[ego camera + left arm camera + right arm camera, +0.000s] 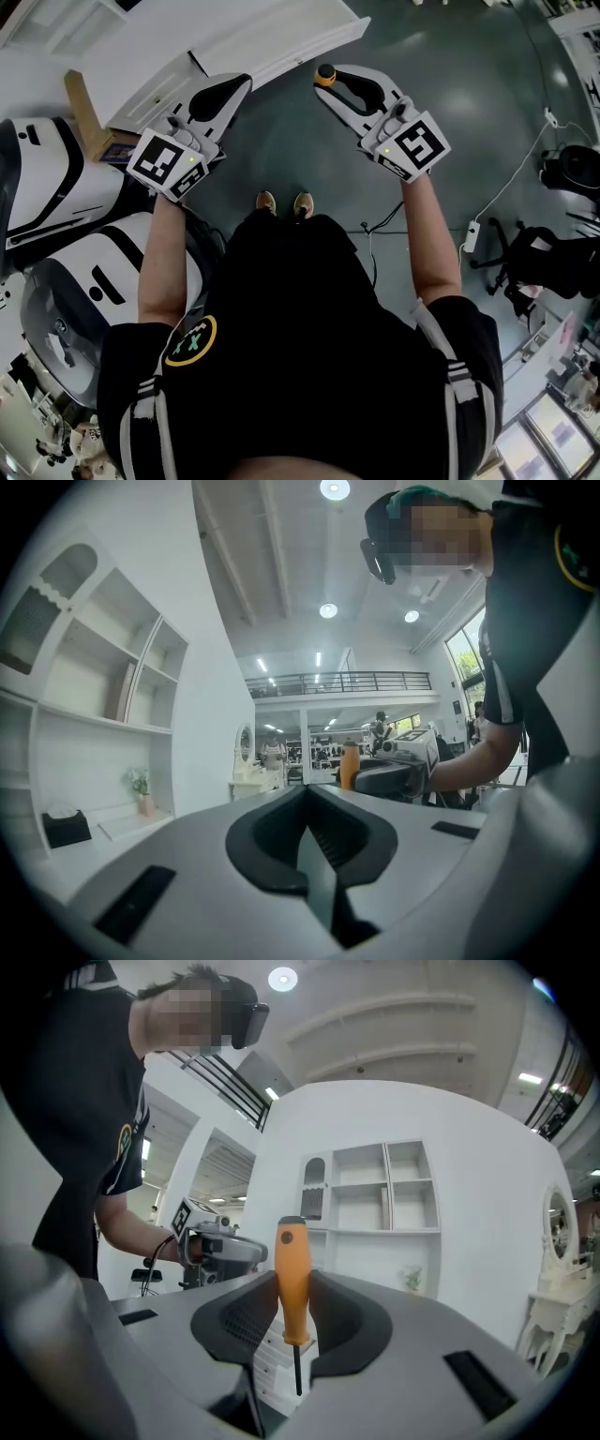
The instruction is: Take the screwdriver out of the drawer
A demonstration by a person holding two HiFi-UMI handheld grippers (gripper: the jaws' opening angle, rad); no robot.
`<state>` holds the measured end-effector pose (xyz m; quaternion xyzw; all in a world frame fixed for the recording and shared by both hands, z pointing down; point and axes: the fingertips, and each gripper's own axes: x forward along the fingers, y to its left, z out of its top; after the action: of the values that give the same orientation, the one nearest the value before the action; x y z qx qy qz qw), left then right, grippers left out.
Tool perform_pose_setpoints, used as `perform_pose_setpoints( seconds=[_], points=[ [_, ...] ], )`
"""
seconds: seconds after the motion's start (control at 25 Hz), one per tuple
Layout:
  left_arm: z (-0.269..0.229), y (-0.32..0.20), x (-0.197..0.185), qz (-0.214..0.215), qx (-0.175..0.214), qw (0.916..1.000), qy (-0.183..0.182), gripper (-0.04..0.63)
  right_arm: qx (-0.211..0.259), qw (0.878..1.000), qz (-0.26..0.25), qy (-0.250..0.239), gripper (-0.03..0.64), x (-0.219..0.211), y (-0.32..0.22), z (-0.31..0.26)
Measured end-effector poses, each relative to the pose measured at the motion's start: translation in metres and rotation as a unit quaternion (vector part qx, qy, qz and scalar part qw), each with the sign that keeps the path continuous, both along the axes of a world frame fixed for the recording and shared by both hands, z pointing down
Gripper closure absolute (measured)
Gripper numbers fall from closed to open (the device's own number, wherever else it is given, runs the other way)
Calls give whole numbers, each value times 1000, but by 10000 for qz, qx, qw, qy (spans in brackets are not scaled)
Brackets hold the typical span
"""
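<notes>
As the head view shows, the right gripper [336,86] holds the orange-handled screwdriver with a thin black shaft [325,74] in the air above the grey floor [281,141], apart from the white cabinet [281,37]. The left gripper [230,89] hovers alongside. Removal appears complete, and only setting the tool down may remain. The drawer itself cannot be singled out here.

Left gripper view: the jaws are pressed together with nothing between them.

Right gripper view: the jaws are clamped on the handle, cap up and shaft pointing down. The tip is hard to make out against the gripper body.
</notes>
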<state>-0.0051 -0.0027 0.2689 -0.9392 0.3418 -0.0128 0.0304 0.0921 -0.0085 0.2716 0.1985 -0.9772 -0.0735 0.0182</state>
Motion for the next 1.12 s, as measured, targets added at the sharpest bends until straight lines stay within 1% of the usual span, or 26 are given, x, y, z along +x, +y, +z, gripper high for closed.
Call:
perform_pose_setpoints(
  seconds=[0.08, 0.24, 0.56, 1.12],
  points=[
    [0, 0, -7, 32, 26, 10000, 32, 578, 26, 10000, 27, -21, 491, -9, 1, -2],
    [-6, 1, -8, 121, 82, 9999, 24, 578, 94, 9999, 137, -38, 491, -12, 0, -10],
    [-8, 3, -25, 186, 116, 9998, 24, 578, 124, 9997, 220, 21, 491, -29, 3, -7],
    [-12, 8, -34, 281, 170, 9994, 53, 578, 177, 9994, 311, 8, 491, -41, 6, -10]
  ],
)
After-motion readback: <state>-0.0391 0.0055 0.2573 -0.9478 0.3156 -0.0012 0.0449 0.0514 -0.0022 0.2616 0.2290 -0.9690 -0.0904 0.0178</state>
